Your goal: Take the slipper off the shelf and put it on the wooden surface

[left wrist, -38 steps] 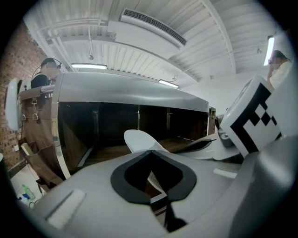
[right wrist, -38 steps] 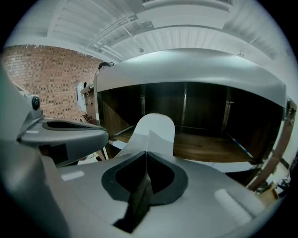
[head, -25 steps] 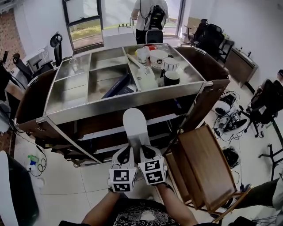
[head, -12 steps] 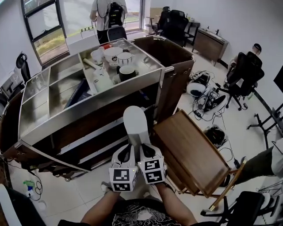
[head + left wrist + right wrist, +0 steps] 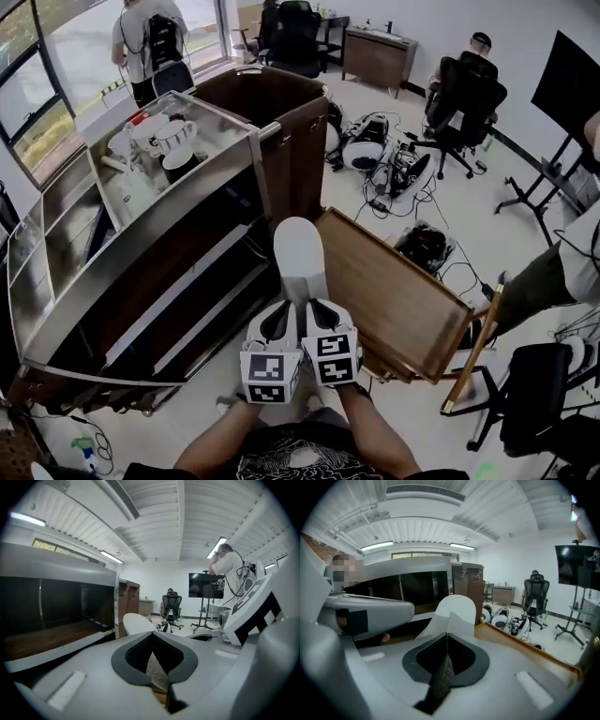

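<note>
Both grippers hold a white slipper (image 5: 300,255) by its heel end, and its toe points away from me. My left gripper (image 5: 278,319) is shut on the left side of the heel, my right gripper (image 5: 324,317) on the right side, the two close side by side. The slipper hangs in the air between the steel and wood shelf cart (image 5: 141,253) on the left and the wooden surface (image 5: 398,300) on the right, with its toe near that surface's left edge. In the left gripper view the slipper (image 5: 137,622) rises past the gripper (image 5: 152,656). In the right gripper view the slipper (image 5: 454,611) stands above the gripper (image 5: 446,656), with the wooden edge (image 5: 525,644) to its right.
Cups and bowls (image 5: 164,145) stand on the cart's top. Cables and bags (image 5: 394,169) lie on the floor beyond the wooden surface. Office chairs (image 5: 464,103) and a seated person are at the back right. Another person (image 5: 155,47) stands by the window. A trouser leg (image 5: 548,281) is at the right.
Both grippers have swung to the right with the slipper, away from the front of the cart and toward the wooden surface. The grip on the slipper looks the same.
</note>
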Action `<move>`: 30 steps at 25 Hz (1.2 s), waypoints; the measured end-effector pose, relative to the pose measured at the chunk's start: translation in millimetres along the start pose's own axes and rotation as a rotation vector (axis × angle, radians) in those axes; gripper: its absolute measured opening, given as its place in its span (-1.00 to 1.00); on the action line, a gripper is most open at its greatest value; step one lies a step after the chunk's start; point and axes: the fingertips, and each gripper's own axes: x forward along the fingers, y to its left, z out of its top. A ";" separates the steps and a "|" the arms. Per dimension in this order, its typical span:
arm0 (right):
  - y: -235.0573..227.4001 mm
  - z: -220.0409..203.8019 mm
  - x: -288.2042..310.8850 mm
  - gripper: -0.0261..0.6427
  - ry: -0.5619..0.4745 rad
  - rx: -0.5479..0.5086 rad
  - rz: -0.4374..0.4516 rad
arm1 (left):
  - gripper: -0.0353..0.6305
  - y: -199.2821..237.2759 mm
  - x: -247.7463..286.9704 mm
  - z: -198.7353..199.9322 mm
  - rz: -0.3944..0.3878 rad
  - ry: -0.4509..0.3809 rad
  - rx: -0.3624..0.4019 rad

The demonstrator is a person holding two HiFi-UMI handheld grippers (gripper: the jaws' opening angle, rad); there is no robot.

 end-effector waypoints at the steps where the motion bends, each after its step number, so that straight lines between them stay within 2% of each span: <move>1: -10.9 -4.6 -4.2 -0.89 0.000 0.019 -0.024 | -0.88 -10.5 5.4 -2.9 -0.025 0.012 0.005; 8: -88.5 -34.9 -47.3 -0.89 0.006 0.114 -0.195 | -0.88 -95.3 35.1 -12.6 -0.199 0.044 0.046; 14: -144.4 -63.7 -86.2 -0.89 0.023 0.181 -0.330 | -0.88 -158.6 51.4 -26.5 -0.317 0.068 0.060; 20: -186.8 -89.9 -110.9 -0.89 0.045 0.233 -0.427 | -0.88 -198.8 66.7 -33.1 -0.383 0.066 0.066; 30: -248.4 -145.7 -136.1 -0.89 0.113 0.345 -0.596 | -0.88 -245.5 85.8 -49.1 -0.477 0.106 0.048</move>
